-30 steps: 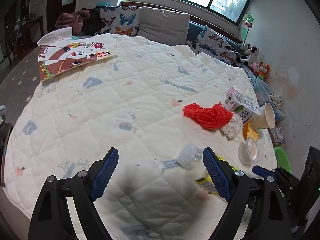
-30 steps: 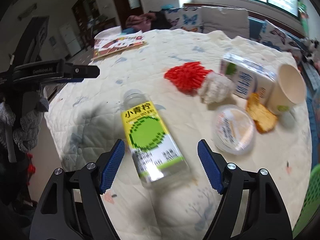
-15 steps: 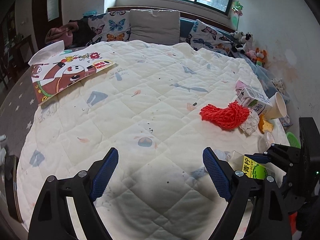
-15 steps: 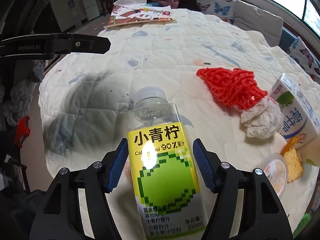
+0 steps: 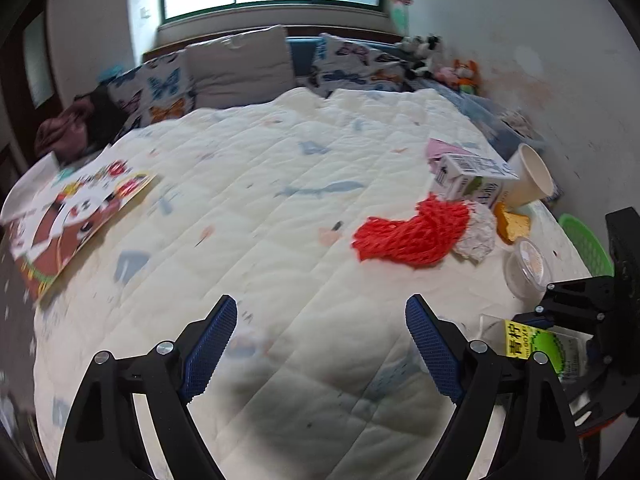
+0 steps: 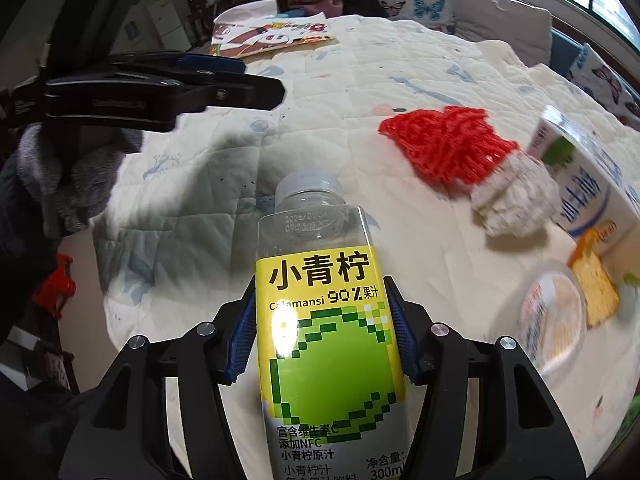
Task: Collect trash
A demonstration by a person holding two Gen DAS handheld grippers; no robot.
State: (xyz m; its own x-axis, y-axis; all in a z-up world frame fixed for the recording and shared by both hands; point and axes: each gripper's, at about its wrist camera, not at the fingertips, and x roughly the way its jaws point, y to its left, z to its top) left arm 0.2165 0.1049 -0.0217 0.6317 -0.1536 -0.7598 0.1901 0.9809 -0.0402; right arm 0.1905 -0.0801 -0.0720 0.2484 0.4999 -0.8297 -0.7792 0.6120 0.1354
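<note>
Two grippers: right gripper (image 6: 322, 330) jaws closing on the juice bottle (image 6: 326, 320) lying between its pads at lower centre, long axis along the fingers, cap pointing up-frame; left gripper (image 5: 320, 346) spread wide, empty, farther off.

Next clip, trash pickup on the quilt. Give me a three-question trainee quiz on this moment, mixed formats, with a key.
1. True or false: the left gripper holds an item.
2. What lies between the fingers of the right gripper? A) milk carton B) juice bottle C) paper cup
3. Fill in: the red mesh netting touches a crumpled white ____.

Key
1. False; it is open over bare quilt.
2. B, the juice bottle; the jaws are closing on it.
3. Paper ball.
</note>
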